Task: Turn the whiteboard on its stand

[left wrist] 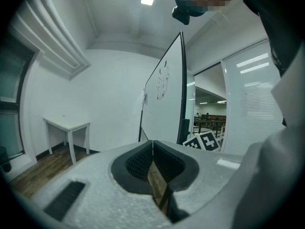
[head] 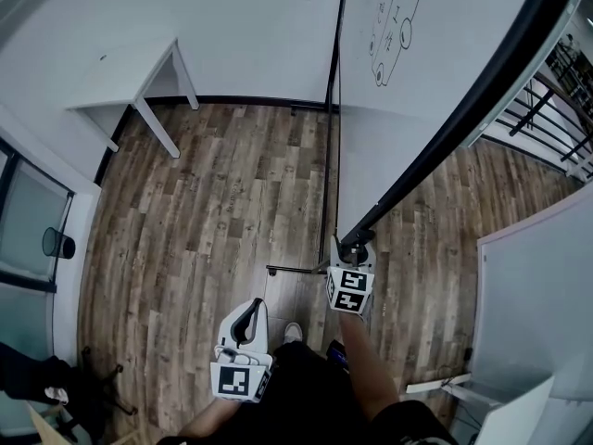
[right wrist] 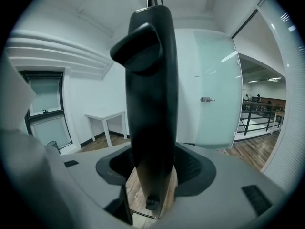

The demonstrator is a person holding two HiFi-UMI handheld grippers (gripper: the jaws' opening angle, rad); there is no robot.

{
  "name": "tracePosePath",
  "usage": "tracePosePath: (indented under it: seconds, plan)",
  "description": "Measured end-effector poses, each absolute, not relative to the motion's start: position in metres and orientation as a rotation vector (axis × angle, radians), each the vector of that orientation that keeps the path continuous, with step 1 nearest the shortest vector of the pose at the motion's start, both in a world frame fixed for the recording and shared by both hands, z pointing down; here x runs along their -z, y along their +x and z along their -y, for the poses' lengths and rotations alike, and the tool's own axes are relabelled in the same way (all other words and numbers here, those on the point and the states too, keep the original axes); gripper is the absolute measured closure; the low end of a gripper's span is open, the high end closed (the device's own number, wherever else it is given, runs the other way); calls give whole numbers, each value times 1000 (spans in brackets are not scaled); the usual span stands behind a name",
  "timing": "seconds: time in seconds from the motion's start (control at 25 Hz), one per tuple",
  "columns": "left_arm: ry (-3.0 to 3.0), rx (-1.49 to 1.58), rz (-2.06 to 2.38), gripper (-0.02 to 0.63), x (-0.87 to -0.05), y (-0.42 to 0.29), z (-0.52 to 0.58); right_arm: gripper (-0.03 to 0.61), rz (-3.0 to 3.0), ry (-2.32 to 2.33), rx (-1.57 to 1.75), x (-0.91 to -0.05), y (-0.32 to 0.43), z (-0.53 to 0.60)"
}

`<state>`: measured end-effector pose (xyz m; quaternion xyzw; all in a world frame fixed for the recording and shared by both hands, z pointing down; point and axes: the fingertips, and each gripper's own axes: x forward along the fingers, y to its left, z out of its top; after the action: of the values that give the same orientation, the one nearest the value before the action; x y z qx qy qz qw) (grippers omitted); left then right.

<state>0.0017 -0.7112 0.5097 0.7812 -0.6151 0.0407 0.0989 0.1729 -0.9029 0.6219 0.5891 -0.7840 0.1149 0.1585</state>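
Observation:
The whiteboard (head: 435, 26) hangs tilted on its stand (head: 331, 137), a marker drawing near its top. Its black frame edge (head: 463, 119) runs down to my right gripper (head: 355, 247). In the right gripper view that frame edge (right wrist: 150, 104) stands between the wide jaws of the right gripper (right wrist: 151, 163), with floor showing between it and the right pad, so the pads do not press. My left gripper (head: 248, 311) hangs lower left, apart from the board. In its own view the left gripper (left wrist: 152, 144) is shut on nothing, and the whiteboard (left wrist: 164, 104) stands edge-on ahead.
A white table (head: 139, 82) stands against the far wall at left. The stand's foot bar (head: 296, 269) lies on the wood floor by my feet. A black railing (head: 547, 119) and a white panel (head: 537, 295) are at the right. A dark bin (head: 57, 243) sits at far left.

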Motion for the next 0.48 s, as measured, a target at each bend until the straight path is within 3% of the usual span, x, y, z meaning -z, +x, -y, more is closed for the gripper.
tracePosePath:
  seconds: [0.48]
  plan:
    - [2270, -107, 1855, 595, -511, -21, 678, 411, 2190, 1724, -323, -623, 172, 901]
